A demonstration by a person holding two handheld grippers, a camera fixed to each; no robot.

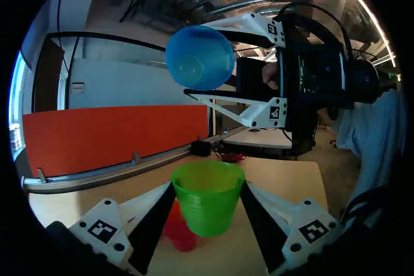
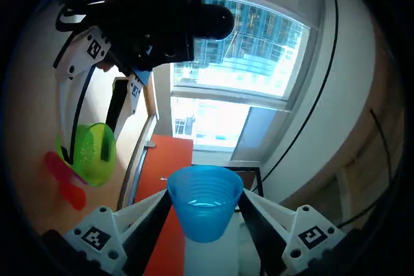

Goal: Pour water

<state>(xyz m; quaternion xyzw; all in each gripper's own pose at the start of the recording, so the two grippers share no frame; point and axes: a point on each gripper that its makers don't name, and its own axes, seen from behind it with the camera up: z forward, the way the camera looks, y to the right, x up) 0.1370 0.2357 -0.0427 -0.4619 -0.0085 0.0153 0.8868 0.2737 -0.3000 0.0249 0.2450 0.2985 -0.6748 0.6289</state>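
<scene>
1. Pale wooden table (image 1: 290, 172) spreads below, with an orange panel (image 1: 114, 136) at 9 o'clock in the left gripper view.
2. Left gripper (image 1: 207, 193) presses both fingers on an upright green cup (image 1: 208, 211) at 6 o'clock.
3. Right gripper (image 1: 196, 58) clamps a blue cup (image 1: 207, 66) at 12 o'clock above the green cup. The blue cup is tipped, its mouth toward the camera.
4. Red cup (image 1: 178, 232) sits at 7 o'clock, just beside the green cup.

Bright window (image 2: 243, 63) glare, ceiling strip light (image 1: 362, 9) overhead, strong fisheye bending at edges, foreground sharp
</scene>
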